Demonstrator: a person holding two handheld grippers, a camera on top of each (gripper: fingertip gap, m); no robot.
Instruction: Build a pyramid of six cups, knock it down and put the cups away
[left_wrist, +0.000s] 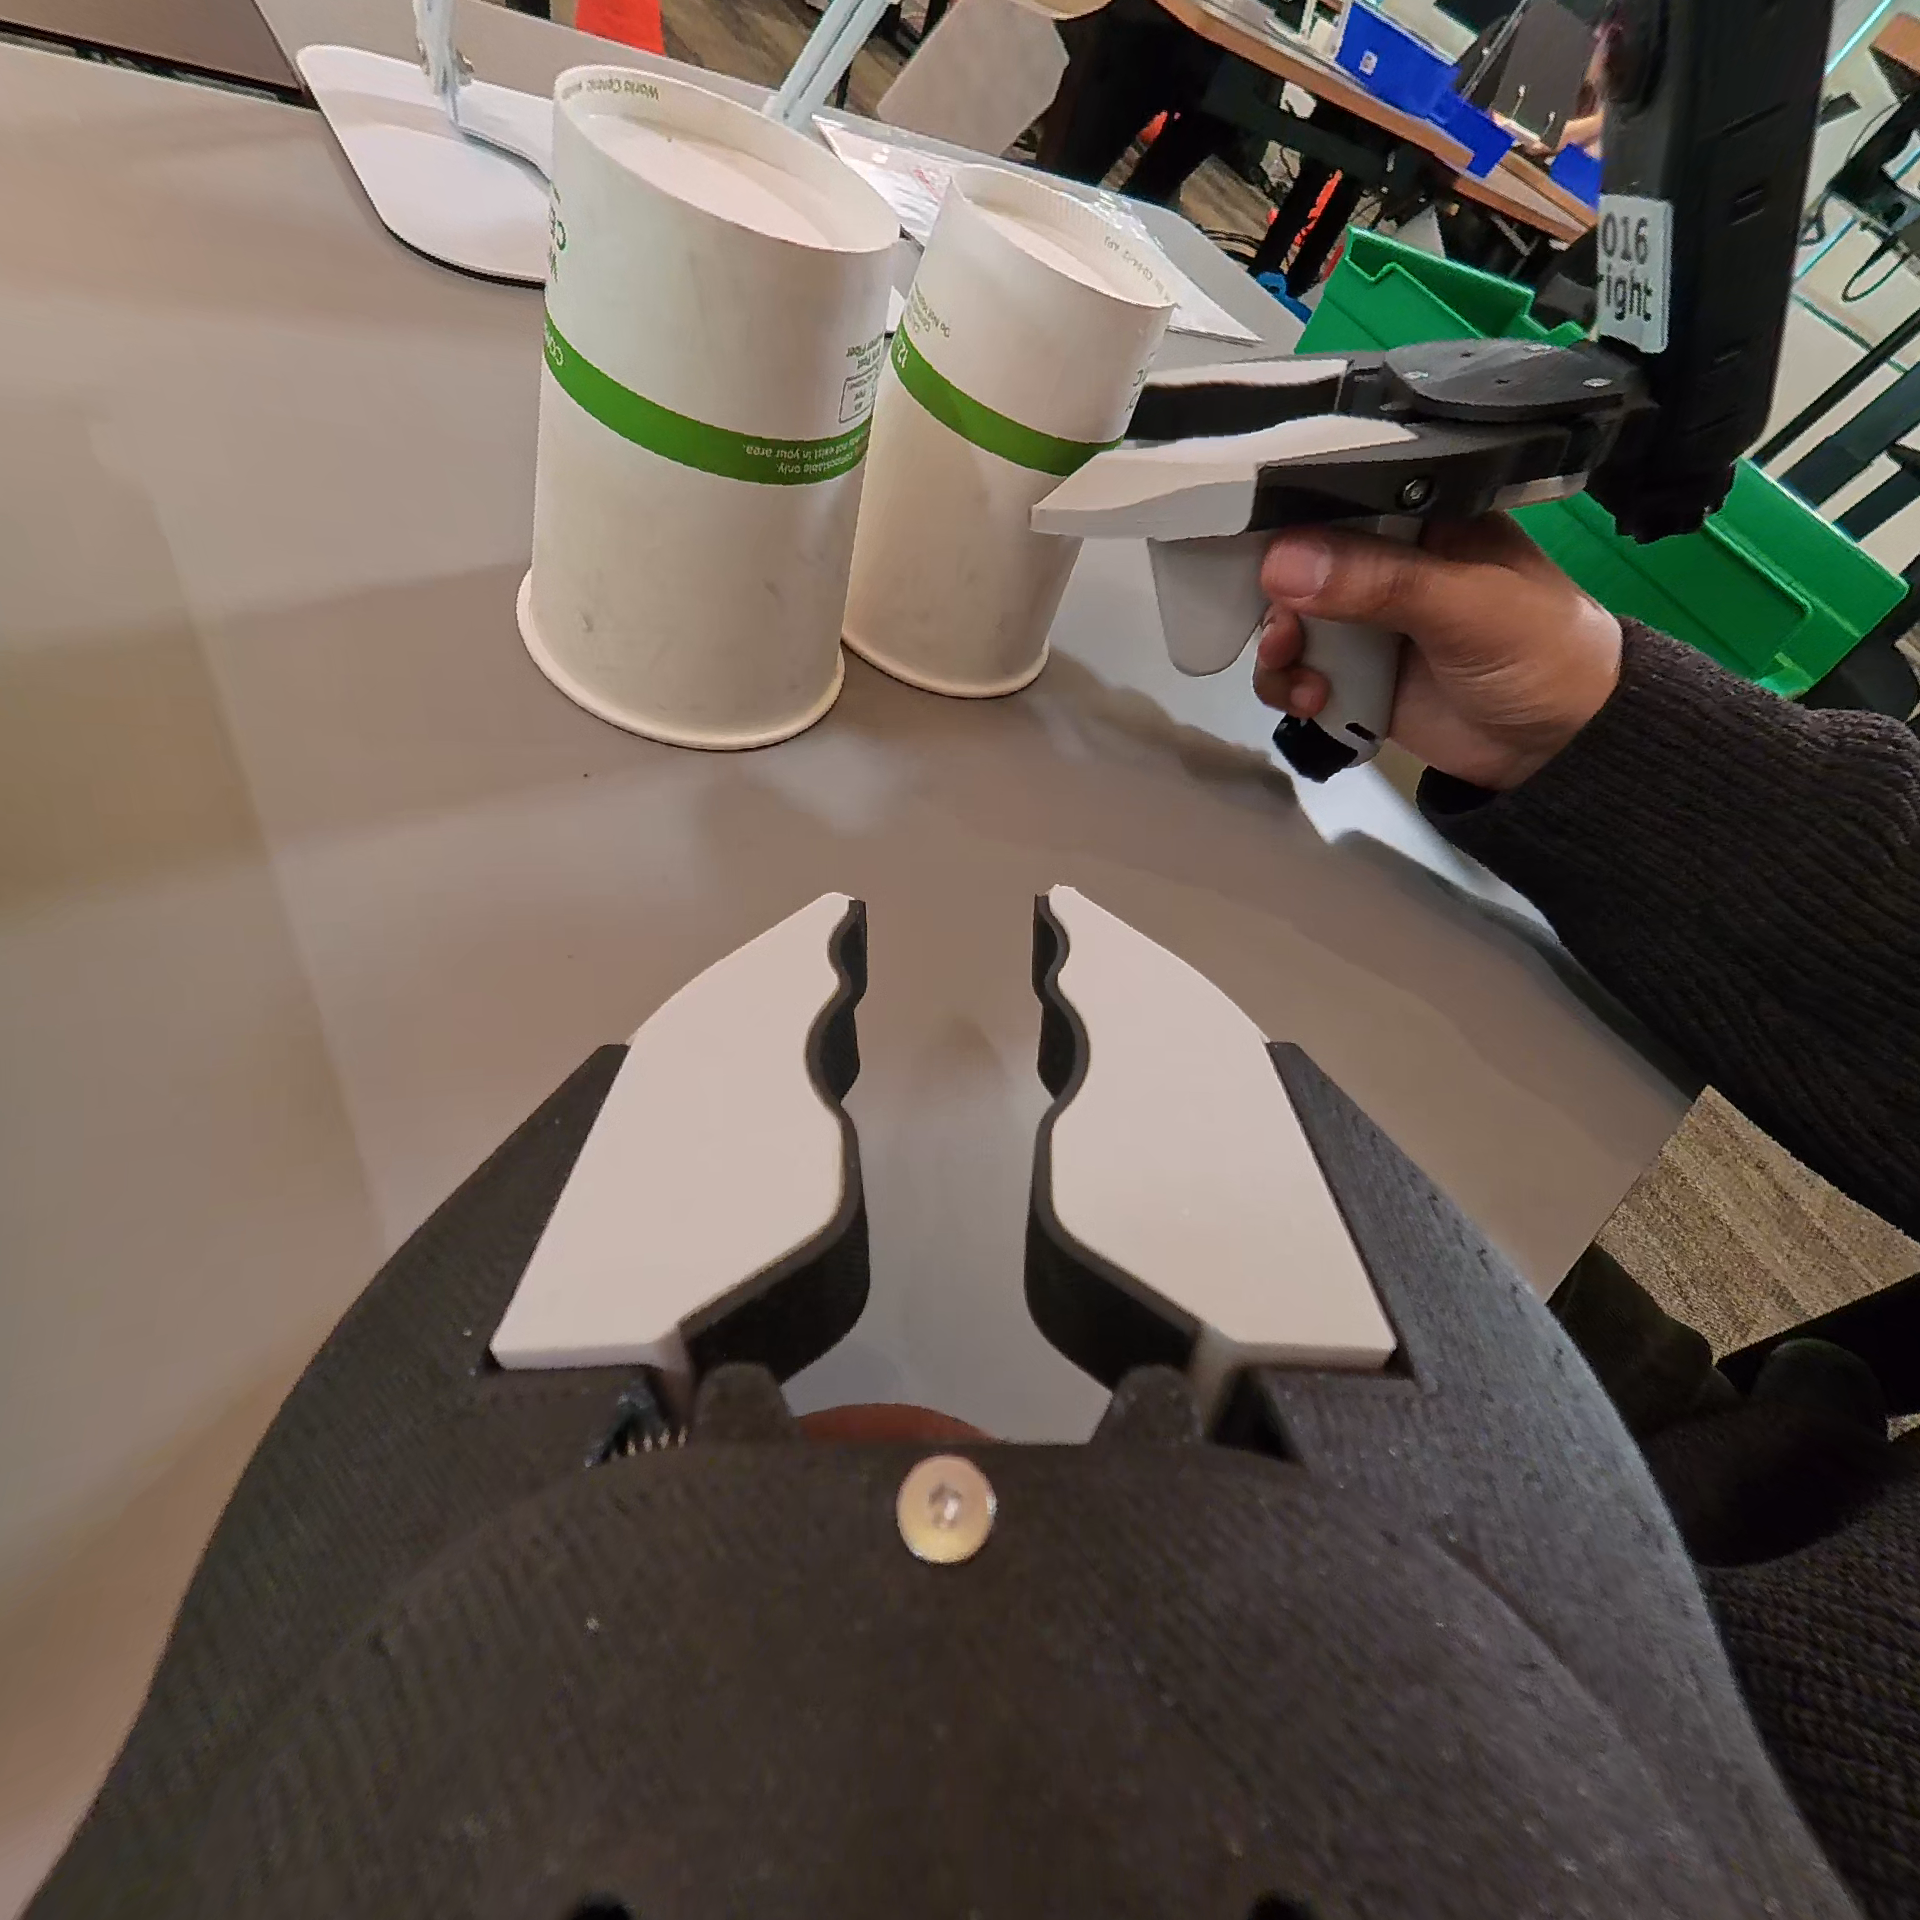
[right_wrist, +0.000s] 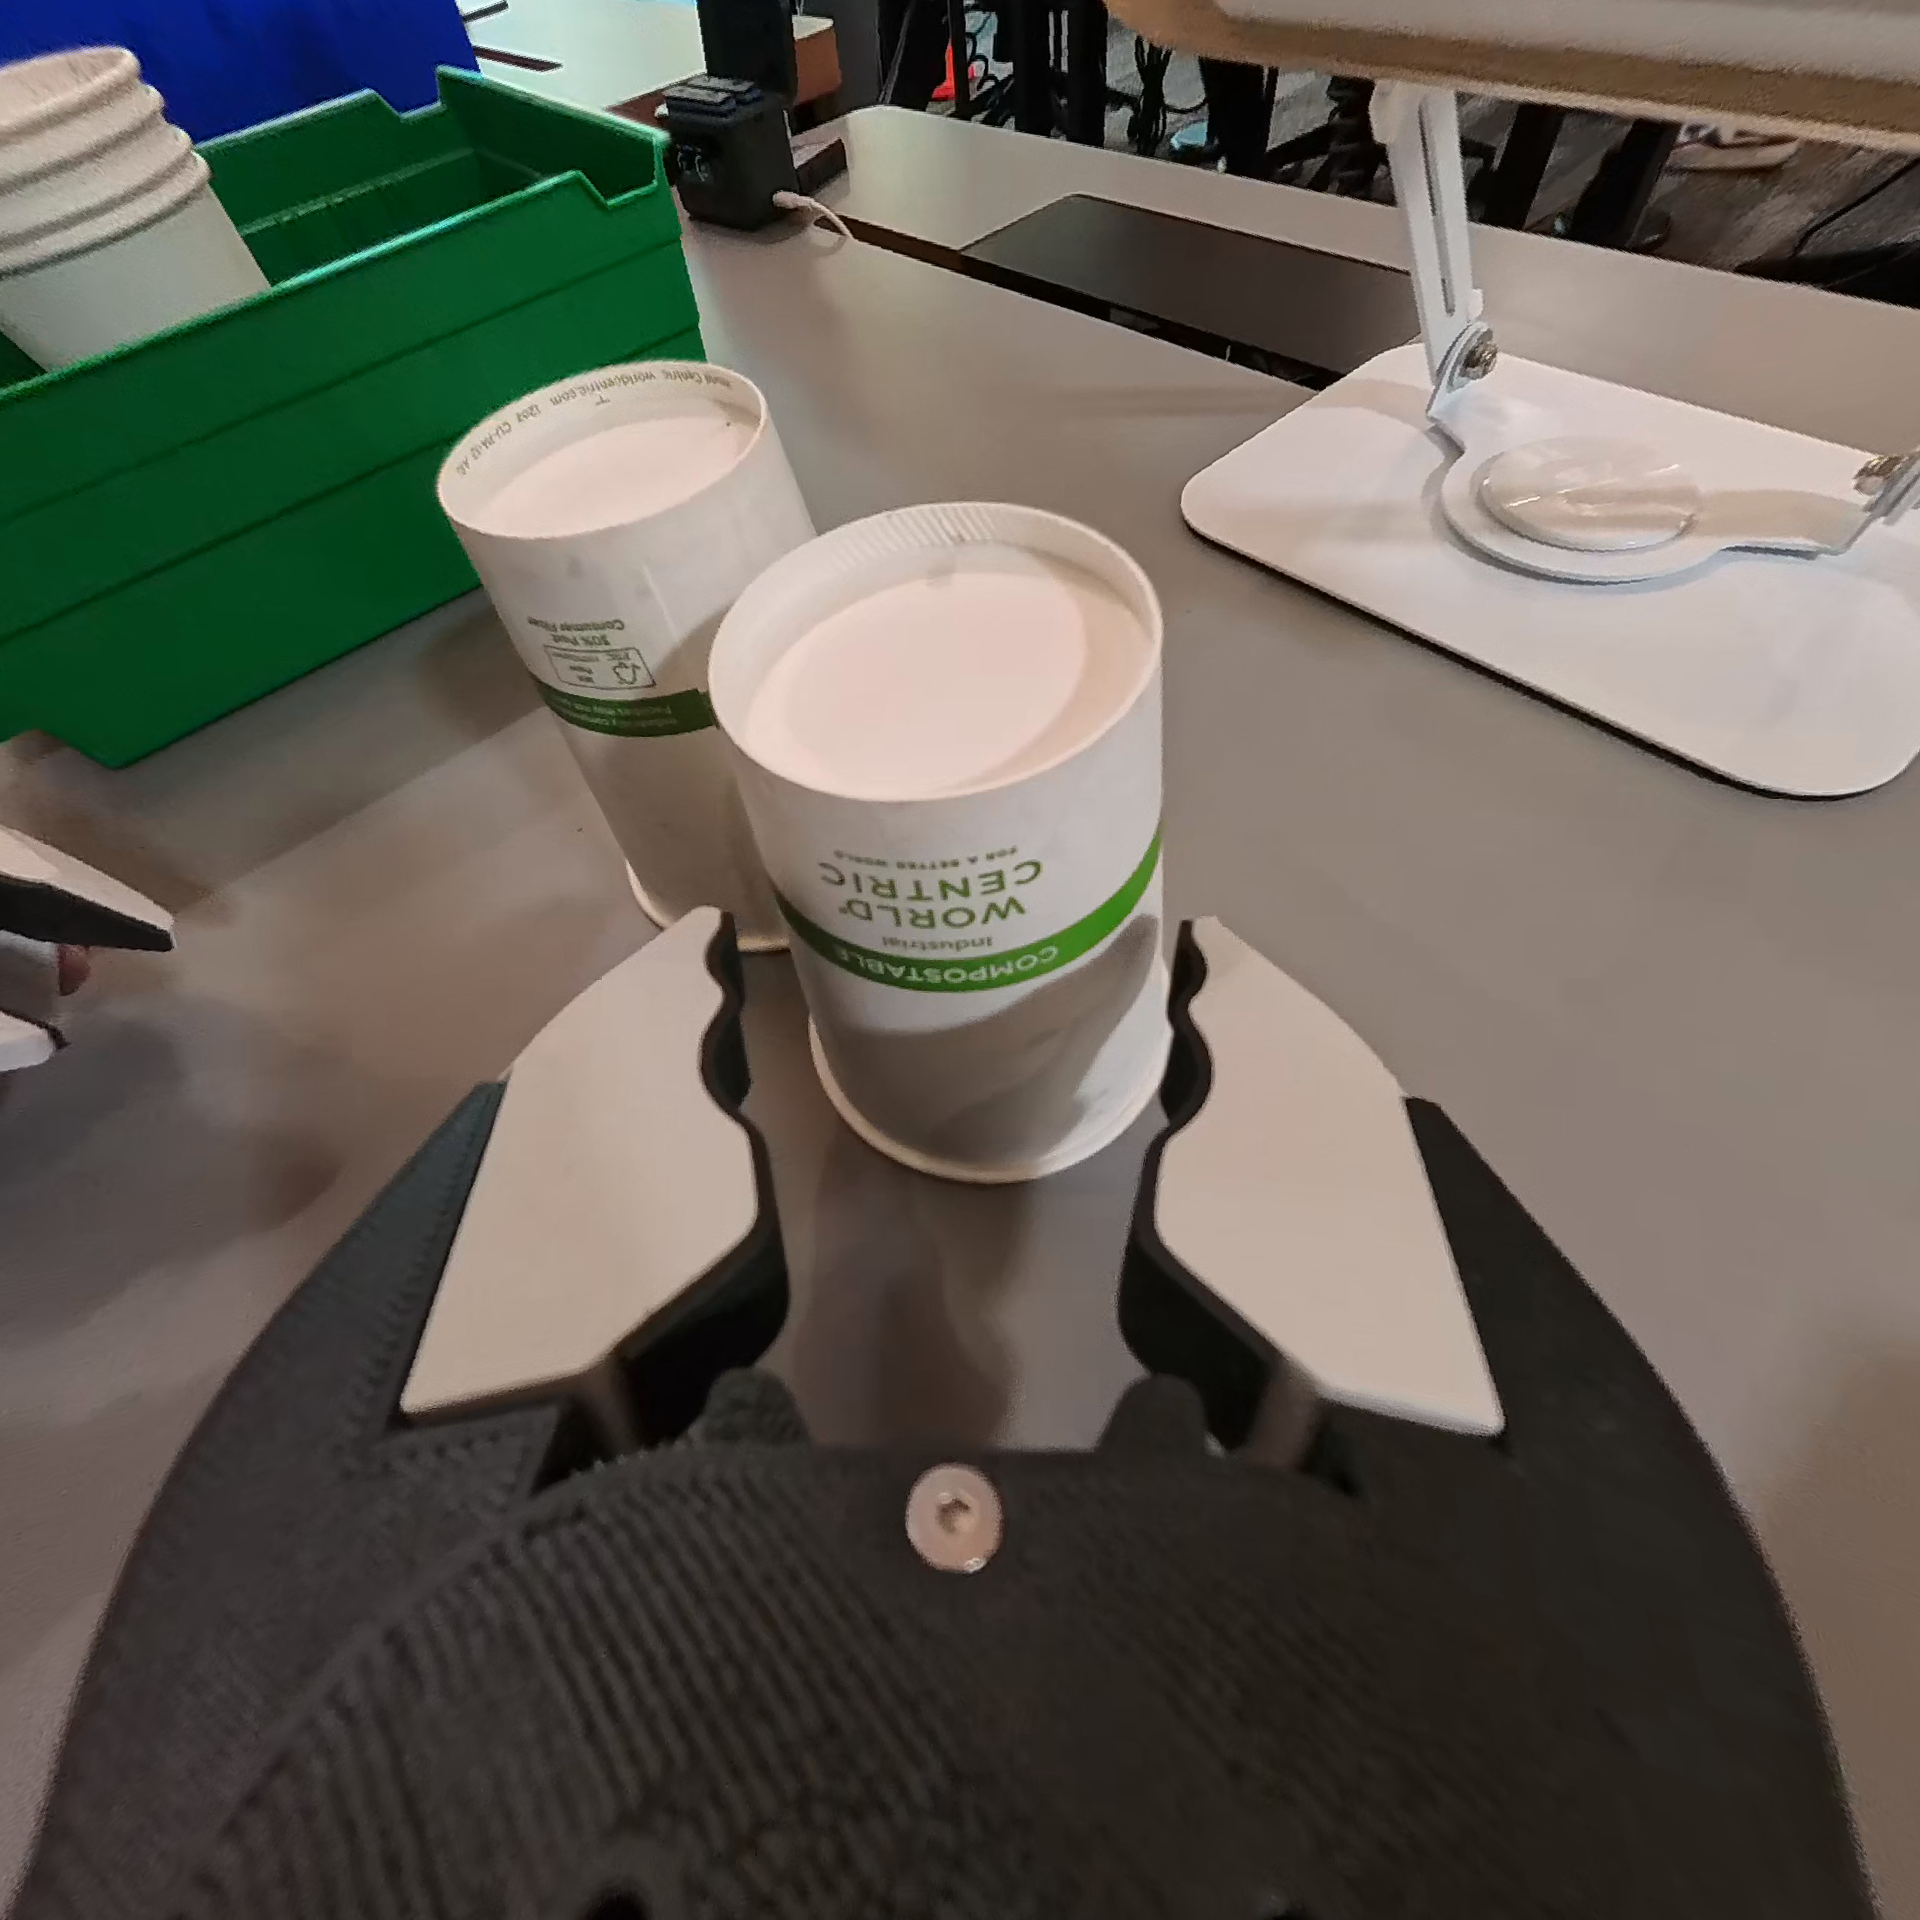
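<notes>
The right tool (right_wrist: 956, 966) is standing spread around the nearer upturned paper cup (right_wrist: 956, 831), fingers apart from its walls; squeezing evenly would avoid crushing it; its twin (right_wrist: 613, 582) is touching behind; the left tool (left_wrist: 951, 914) is hovering spread, empty, over the counter (left_wrist: 312, 831)

Two upturned paper cups (right_wrist: 940, 862) (right_wrist: 623, 623), one green bin (right_wrist: 312, 499), one white stand (right_wrist: 1558, 582).

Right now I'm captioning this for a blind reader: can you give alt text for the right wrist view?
The open right gripper straddles an upside-down white paper cup with a green band on a grey table. A second upside-down cup stands just behind it, a green bin to the left and a white stand base to the right.
</notes>
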